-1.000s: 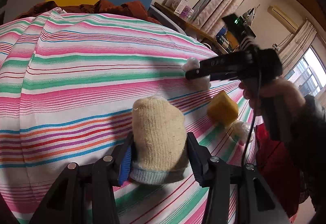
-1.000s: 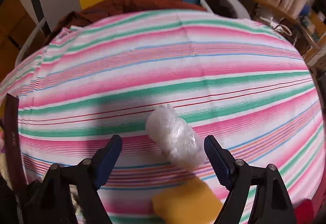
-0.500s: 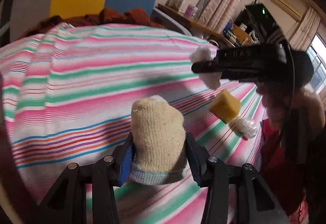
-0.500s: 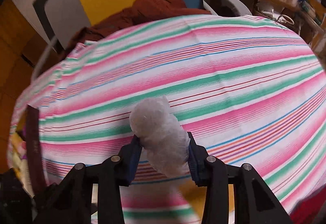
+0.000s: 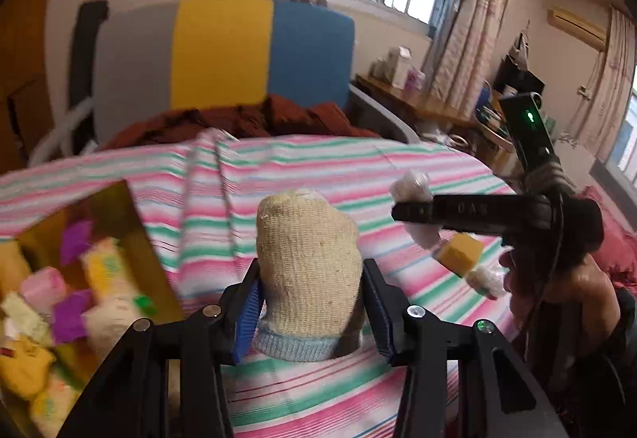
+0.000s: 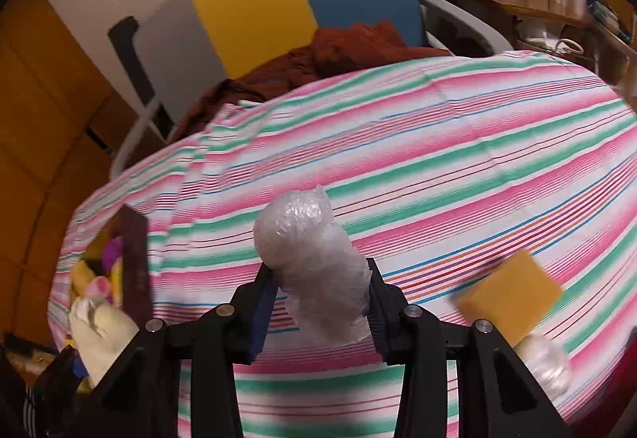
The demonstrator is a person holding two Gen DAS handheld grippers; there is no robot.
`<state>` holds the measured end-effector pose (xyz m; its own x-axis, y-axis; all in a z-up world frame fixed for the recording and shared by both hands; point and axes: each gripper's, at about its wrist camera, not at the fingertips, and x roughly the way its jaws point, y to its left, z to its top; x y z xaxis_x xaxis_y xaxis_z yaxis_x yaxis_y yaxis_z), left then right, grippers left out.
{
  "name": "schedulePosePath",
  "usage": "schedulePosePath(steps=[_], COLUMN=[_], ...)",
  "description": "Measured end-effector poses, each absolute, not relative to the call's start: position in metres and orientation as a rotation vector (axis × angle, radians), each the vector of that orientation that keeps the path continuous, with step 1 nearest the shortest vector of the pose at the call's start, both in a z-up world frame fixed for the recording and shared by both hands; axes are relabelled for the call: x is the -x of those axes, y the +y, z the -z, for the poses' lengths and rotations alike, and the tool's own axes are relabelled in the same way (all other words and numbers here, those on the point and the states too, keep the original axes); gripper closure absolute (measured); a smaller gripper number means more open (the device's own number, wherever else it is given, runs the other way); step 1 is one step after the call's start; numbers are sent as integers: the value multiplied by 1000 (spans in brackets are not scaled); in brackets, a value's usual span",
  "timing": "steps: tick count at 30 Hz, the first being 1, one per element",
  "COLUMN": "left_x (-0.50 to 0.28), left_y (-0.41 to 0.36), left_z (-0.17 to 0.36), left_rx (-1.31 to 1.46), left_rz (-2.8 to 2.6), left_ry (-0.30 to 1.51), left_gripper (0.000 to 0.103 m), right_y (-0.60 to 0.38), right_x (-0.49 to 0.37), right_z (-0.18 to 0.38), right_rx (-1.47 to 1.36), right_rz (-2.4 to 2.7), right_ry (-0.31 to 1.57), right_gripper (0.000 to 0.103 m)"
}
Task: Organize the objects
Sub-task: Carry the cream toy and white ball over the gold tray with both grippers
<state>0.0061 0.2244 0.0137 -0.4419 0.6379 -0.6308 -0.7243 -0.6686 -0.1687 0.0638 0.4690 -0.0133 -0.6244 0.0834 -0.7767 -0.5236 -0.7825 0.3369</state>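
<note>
- A cream knitted sock roll point(image 5: 308, 270) with a pale blue cuff is clamped between the blue pads of the left claw point(image 5: 310, 302); the pads press on both of its sides and the roll stands upright, clear of the striped bedsheet point(image 5: 318, 167).
- A white wad of bubble wrap point(image 6: 314, 270) is pinched in the right claw point(image 6: 318, 302). The jaws have just been closing and now squeeze the wad on both sides.
- In the left wrist view the right claw is seen from the side, with the wad sticking out above and below its finger point(image 5: 422, 213); a person's hand point(image 5: 557, 290) holds its grip.
- A yellow sponge block point(image 6: 511, 298) lies on the sheet at the right, with a second white plastic wad point(image 6: 545, 358) touching its near edge.
- A box point(image 5: 131, 223) with a gold inner wall sits at the left on the bed, filled with soft items in yellow, pink, purple and cream; what each one is cannot be told.
- A rust-red blanket point(image 5: 254, 119) is bunched at the far end of the bed, in front of a headboard point(image 5: 223, 51) of grey, yellow and blue panels.
- A wooden shelf point(image 6: 513, 4) with small cartons stands by the curtains at the right.
</note>
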Motion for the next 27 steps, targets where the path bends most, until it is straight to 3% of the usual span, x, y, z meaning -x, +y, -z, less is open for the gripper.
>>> schedulePosePath(steps=[14,27], left_x=[5,30], left_y=[147,26], left_z=[-22,-14], left_rx=[867,936], left_rz=[-2295,-2513], left_ry=[57,-171], left_gripper=[55,55], right_y=[375,307], right_x=[-39,-17], right_z=[-5,-2], right_rx=[1135,1263], right_rz=[-2628,-2770], right_ry=[805,740], right_gripper=[61,61])
